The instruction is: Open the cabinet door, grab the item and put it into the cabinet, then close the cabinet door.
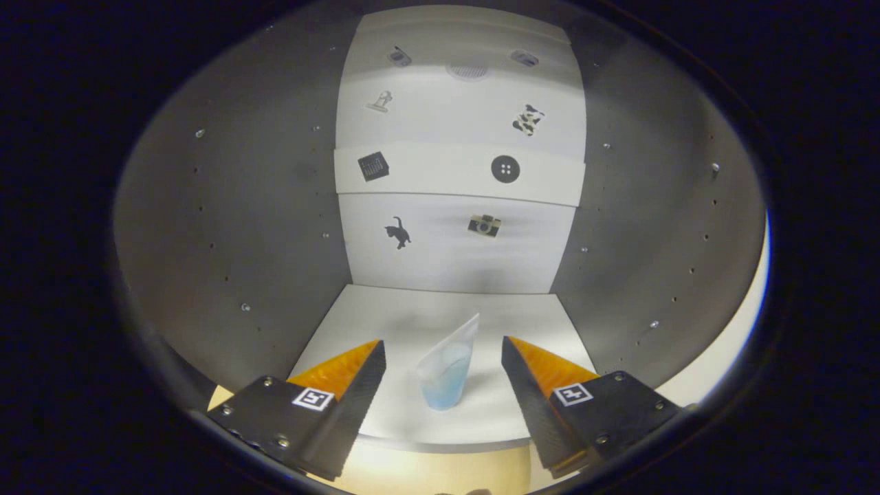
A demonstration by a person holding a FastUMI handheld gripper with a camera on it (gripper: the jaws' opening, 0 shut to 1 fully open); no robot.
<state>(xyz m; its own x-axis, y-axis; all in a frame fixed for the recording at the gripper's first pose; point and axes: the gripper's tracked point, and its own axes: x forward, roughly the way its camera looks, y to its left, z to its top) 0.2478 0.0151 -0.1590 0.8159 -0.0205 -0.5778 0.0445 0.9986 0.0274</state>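
Cabinet (227, 227) interior | cup (447, 371) upright, clear | tongs (443, 361) apart, untouching

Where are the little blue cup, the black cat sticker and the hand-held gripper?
blue cup (445, 377), gripper view, on its see-through side wall, between the fingers.
black cat sticker (398, 232), gripper view, on the cat's body, on the cabinet's back wall.
hand-held gripper (443, 354), gripper view, midway between its fingertips, open around the cup.
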